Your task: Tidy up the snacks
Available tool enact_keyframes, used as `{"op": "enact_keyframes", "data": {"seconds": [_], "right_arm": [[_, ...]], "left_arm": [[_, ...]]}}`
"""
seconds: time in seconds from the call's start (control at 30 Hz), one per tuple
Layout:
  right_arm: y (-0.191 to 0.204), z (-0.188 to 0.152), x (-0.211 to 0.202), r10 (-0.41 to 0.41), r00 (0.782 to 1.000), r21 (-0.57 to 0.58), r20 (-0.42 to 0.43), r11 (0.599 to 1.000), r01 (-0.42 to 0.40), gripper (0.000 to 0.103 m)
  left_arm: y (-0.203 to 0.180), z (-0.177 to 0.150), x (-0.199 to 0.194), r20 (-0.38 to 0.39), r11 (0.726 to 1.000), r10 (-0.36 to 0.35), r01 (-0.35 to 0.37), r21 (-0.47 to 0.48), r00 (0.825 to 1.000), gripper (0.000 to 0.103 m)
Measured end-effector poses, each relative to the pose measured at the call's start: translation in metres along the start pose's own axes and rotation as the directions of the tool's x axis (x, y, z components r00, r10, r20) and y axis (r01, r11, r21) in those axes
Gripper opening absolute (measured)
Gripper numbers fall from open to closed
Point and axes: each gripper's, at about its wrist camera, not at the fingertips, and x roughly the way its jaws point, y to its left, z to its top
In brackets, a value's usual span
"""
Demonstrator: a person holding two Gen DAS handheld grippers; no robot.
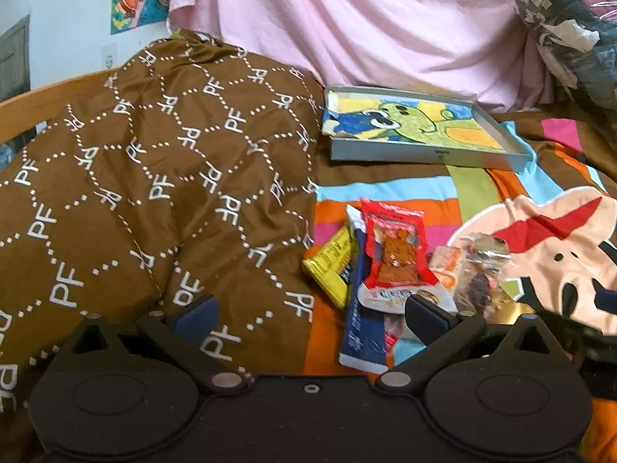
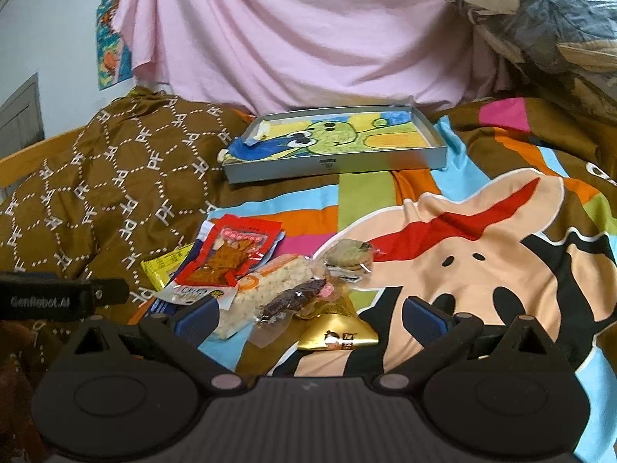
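Brown quilt [image 1: 154,200] printed with white "PF" letters is heaped on the left of the bed, and a striped cartoon bedspread [image 2: 482,239] covers the rest. My left gripper [image 1: 310,314] hangs low over the near edge of the bed with its jaws spread wide and nothing between them; its left finger is over the quilt and its right finger is over the near end of the snack pile. My right gripper [image 2: 310,314] is likewise released and bare, its jaws wide apart on either side of the nearest snacks.

The snacks lie together in a loose heap on the bedspread, just right of the quilt. At the left of the heap a yellow packet [image 1: 331,266] lies partly under a long dark blue packet [image 1: 362,328]. A red packet with a brown snack inside [image 2: 231,258] lies on top of the blue one. To its right is a pale puffed-rice bar in clear wrap [image 2: 266,289], then a dark snack in clear wrap [image 2: 297,297] lying across it, and a round greenish biscuit in clear wrap [image 2: 349,256] farther back. Nearest to me is a gold triangular packet [image 2: 337,332].

Farther back on the bed, well apart from the heap, is a shallow grey box lid [image 2: 335,166] lined with a crayon drawing of a green creature [image 2: 331,135]. Behind it hangs a pink sheet [image 2: 293,34].
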Motion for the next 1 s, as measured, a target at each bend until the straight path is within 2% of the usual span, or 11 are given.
{"op": "enact_keyframes", "data": {"seconds": [0.27,0.47,0.8,1.0], "right_arm": [[0.0,-0.006,0.009,0.04,0.999,-0.014,-0.037,0.999,-0.04,0.103],[-0.007,-0.009,0.019,0.062,0.996,-0.017,-0.059,0.998,-0.063,0.103],[-0.024,0.0,0.041,0.067,0.995,0.004,-0.073,0.998,-0.067,0.103],[-0.023,-0.001,0.047,0.084,0.993,-0.015,-0.082,0.996,-0.085,0.103]], "left_arm": [[0.008,0.01,0.015,0.014,0.999,0.034,-0.034,0.001,0.999,0.102],[0.012,0.011,0.028,-0.019,1.0,-0.018,0.018,-0.005,1.0,0.102],[-0.005,0.001,0.042,-0.053,0.992,-0.083,0.088,0.095,0.995,0.102],[-0.006,-0.001,0.048,-0.089,0.988,-0.105,0.114,0.104,0.99,0.102]]}}
